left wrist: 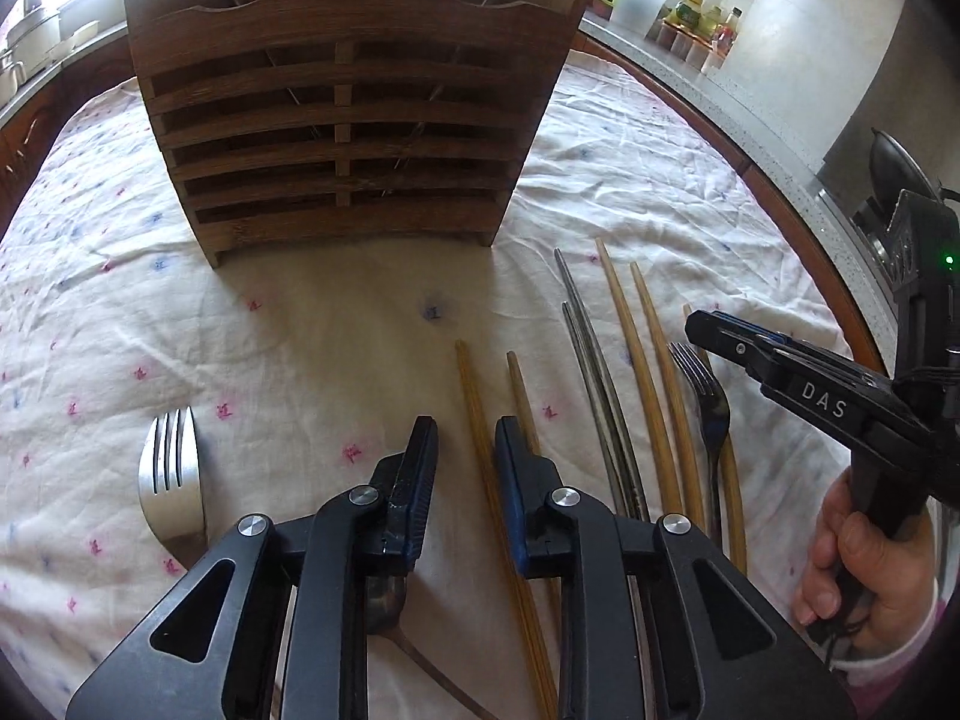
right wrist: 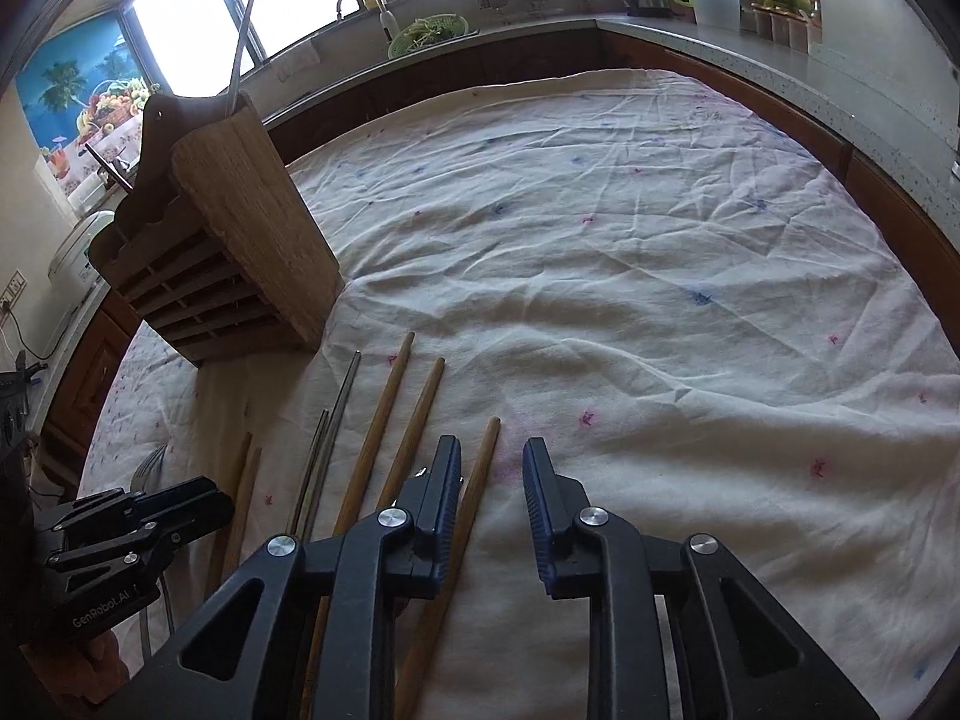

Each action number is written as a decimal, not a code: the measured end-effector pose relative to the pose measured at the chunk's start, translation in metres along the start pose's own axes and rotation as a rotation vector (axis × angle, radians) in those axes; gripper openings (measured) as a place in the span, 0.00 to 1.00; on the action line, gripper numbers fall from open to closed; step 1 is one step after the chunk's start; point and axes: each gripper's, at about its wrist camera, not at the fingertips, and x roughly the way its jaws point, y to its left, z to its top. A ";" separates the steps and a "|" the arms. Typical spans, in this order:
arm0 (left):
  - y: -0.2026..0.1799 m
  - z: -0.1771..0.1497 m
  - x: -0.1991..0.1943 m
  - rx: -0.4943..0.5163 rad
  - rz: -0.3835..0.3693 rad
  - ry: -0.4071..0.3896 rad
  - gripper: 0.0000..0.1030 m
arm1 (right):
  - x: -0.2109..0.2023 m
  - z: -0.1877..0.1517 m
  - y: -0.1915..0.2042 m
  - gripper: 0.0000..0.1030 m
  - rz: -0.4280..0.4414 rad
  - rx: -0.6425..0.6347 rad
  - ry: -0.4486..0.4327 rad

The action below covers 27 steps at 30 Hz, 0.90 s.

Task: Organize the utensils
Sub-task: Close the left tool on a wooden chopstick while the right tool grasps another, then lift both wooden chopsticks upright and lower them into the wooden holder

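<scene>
A slatted wooden utensil holder point(left wrist: 342, 120) stands upright on the cloth; it also shows in the right wrist view point(right wrist: 240, 240) with a few utensils standing in it. Several wooden chopsticks point(left wrist: 645, 378) and metal chopsticks point(left wrist: 591, 360) lie side by side on the cloth. A silver fork point(left wrist: 171, 480) lies at the left, a dark fork point(left wrist: 711, 408) among the chopsticks. My left gripper point(left wrist: 465, 444) is open over a wooden chopstick point(left wrist: 480, 420). My right gripper point(right wrist: 492, 462) is open and empty, just above another wooden chopstick point(right wrist: 480, 480).
A white patterned cloth point(right wrist: 630, 276) covers the round table. A kitchen counter point(right wrist: 780, 54) runs behind with jars, a kettle, a sink and a green colander. The right gripper shows in the left wrist view point(left wrist: 714, 330), held by a hand.
</scene>
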 end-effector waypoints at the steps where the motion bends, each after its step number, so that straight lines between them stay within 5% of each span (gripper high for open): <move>1: -0.001 0.001 0.001 0.006 0.006 0.001 0.17 | 0.002 0.002 0.001 0.19 -0.008 -0.008 -0.003; 12: -0.016 0.006 0.009 0.104 0.065 -0.015 0.08 | 0.006 -0.001 0.017 0.11 -0.098 -0.123 -0.014; 27: -0.009 0.009 -0.026 0.020 -0.027 -0.096 0.04 | -0.031 0.006 0.013 0.05 0.023 -0.041 -0.082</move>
